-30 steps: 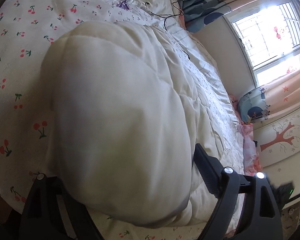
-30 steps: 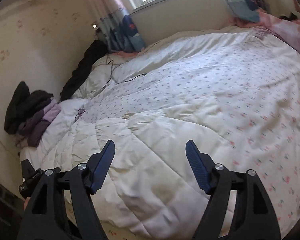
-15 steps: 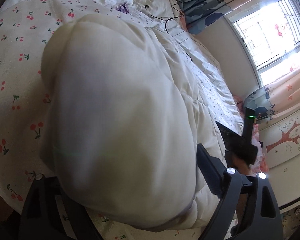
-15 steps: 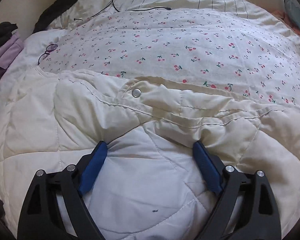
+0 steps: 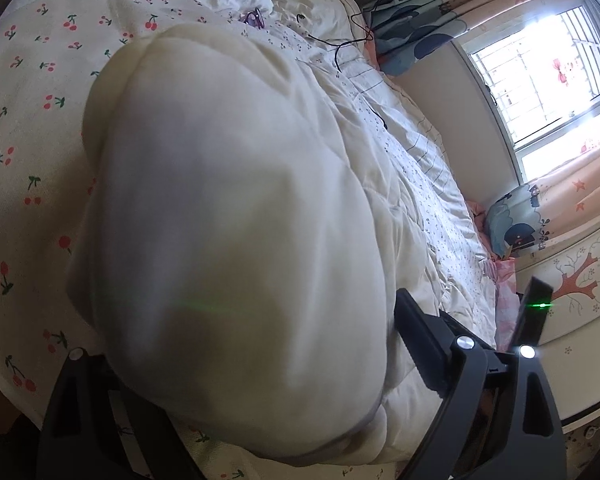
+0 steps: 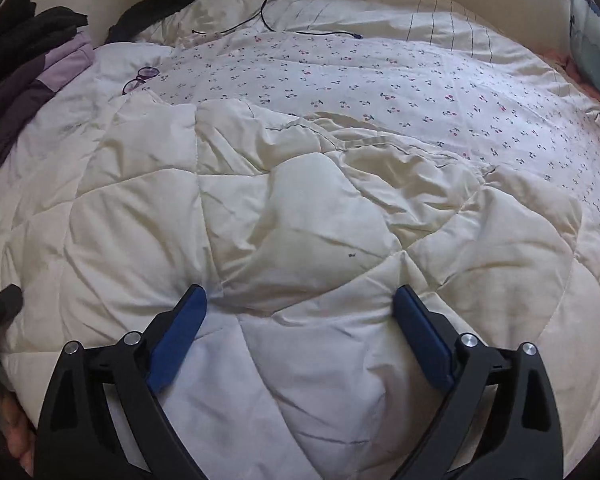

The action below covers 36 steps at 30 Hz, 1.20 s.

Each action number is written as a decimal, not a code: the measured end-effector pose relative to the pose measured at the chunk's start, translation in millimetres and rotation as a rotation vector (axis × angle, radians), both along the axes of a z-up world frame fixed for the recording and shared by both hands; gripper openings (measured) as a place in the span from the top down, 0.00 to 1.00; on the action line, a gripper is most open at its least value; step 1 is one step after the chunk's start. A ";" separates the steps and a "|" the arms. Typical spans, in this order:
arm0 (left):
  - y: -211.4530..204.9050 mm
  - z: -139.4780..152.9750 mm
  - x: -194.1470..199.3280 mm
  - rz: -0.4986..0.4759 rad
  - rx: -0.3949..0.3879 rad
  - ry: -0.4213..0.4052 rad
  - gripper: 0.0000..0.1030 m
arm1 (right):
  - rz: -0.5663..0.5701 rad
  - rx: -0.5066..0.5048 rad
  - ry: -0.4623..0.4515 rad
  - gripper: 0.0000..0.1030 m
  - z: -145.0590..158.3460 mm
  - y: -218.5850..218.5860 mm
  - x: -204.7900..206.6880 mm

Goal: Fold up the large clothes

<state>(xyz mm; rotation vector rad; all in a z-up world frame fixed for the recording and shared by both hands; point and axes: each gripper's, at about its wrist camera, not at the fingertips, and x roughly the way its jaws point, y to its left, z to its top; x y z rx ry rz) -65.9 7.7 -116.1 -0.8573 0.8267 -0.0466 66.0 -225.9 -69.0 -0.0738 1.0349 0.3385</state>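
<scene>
Two fisheye views look out over a bed covered by a white sheet printed with small red cherries (image 6: 380, 92). In the right wrist view, a large cream quilted garment (image 6: 300, 208) lies spread across the centre and lower half of the frame, puffy and creased, on top of the cherry sheet. The right gripper (image 6: 300, 312) sits at the bottom of the frame, pointing down at this padding; its blue-padded fingers (image 6: 180, 332) stand wide apart and have just been opening, with a bulge of the cream fabric between them but the pads not clamping it. At the upper left of that frame, folded purple and black clothes (image 6: 32, 76) are stacked beside a pair of glasses (image 6: 140, 78), and a thin black cable (image 6: 268, 8) trails across the top. In the left wrist view, a thick fold of the same cream garment (image 5: 236, 208) fills the middle of the frame, very close and blurred. The left gripper (image 5: 260, 360) is at the bottom, its jaws spread wide around this bulky fold; whether the pads press on it cannot be told. A bright window (image 5: 540, 76) with peach curtains fills the upper right.
</scene>
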 end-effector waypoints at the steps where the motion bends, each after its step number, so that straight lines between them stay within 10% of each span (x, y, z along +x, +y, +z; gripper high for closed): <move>1: 1.3 -0.1 -0.7 0.000 -0.009 -0.001 0.15 | -0.001 0.029 -0.019 0.12 9.6 -2.8 -7.7; 9: -0.7 2.8 6.2 0.014 -0.021 0.006 0.15 | 0.000 -0.049 -0.074 0.07 -19.8 -0.8 -51.6; 12: 2.1 1.0 5.8 0.030 -0.044 0.007 0.15 | -0.019 -0.054 0.004 0.07 -4.2 2.1 -43.8; 16: 7.0 0.2 5.3 0.049 -0.083 0.004 0.15 | -0.033 -0.012 -0.126 0.07 29.0 -5.3 -70.8; 20: 7.7 1.2 4.6 0.054 -0.100 -0.001 0.15 | -0.002 -0.072 -0.064 0.06 -11.0 3.4 -82.0; 36: 14.4 2.3 2.3 0.061 -0.129 0.000 0.15 | -0.020 -0.037 -0.118 0.06 25.6 7.0 -73.6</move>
